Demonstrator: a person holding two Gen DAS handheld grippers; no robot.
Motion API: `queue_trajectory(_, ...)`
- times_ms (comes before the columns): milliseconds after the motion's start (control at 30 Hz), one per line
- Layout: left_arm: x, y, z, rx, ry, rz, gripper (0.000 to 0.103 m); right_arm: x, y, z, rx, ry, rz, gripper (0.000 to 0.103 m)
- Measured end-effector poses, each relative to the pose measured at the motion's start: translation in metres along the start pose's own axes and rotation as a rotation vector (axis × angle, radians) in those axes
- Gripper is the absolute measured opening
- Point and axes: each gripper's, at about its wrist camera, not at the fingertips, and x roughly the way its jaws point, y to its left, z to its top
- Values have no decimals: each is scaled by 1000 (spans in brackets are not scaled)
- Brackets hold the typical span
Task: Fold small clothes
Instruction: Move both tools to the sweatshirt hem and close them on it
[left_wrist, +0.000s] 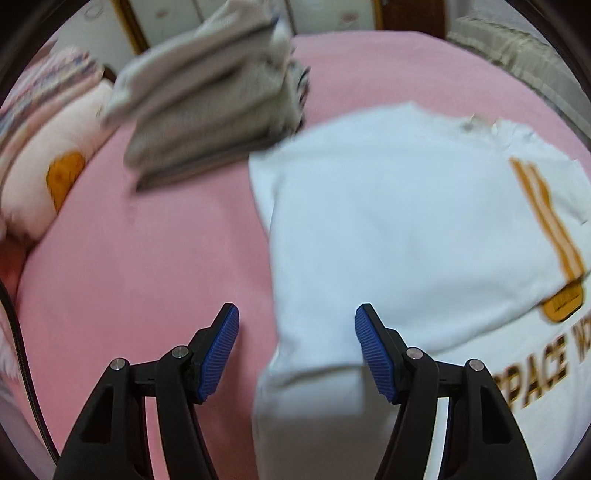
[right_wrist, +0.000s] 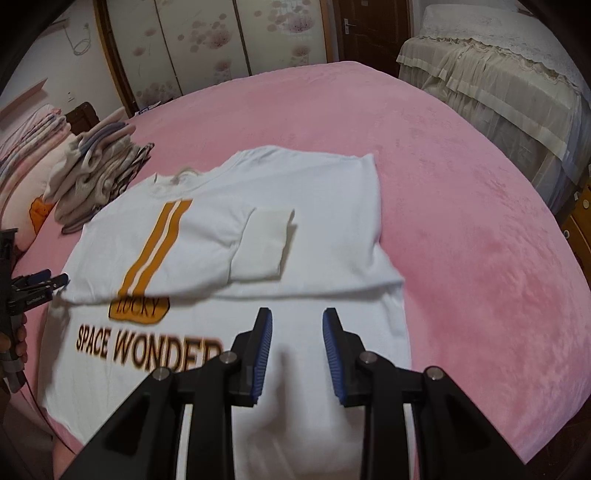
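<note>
White sweatshirt (right_wrist: 229, 236) w/ sleeves folded, pink bed (right_wrist: 461, 192)

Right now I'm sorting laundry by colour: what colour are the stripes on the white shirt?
Orange stripes, shown best in the right wrist view.

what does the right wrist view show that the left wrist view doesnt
Only the right wrist view shows the folded-in cuff, the LUCKY badge readable, the full SPACE WONDER print, the cream-covered bed, and the left tongs at the shirt's edge.

Only the left wrist view shows the pillow's orange patch whole.

Both show the white shirt, the pink bedcover, the stack of folded clothes and open tongs over the shirt.
</note>
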Motion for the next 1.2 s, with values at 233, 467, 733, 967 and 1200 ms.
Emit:
queue_trajectory(233, -23, 11, -21, -122, 6, 2, 71, -17, -6, -40, 1, 46, 3, 28)
queue_trajectory(467, -86, 26, -29, -179, -67, -45, 81, -69, -15, -55, 6, -21, 13, 28)
queue_trajectory(733, -165, 27, -83, -254, -187, -104, 92, -115, -16, -66, -9, -110, 35, 43)
queue_trajectory(967, -170, 34, -128, -291, -195, -118, 92, -128, -19, -79, -22, -137, 35, 44)
queue_trajectory(1200, -146, 40, -161, -317, -114, -131, 92, -123, -36, -93, -12, -135, 27, 44)
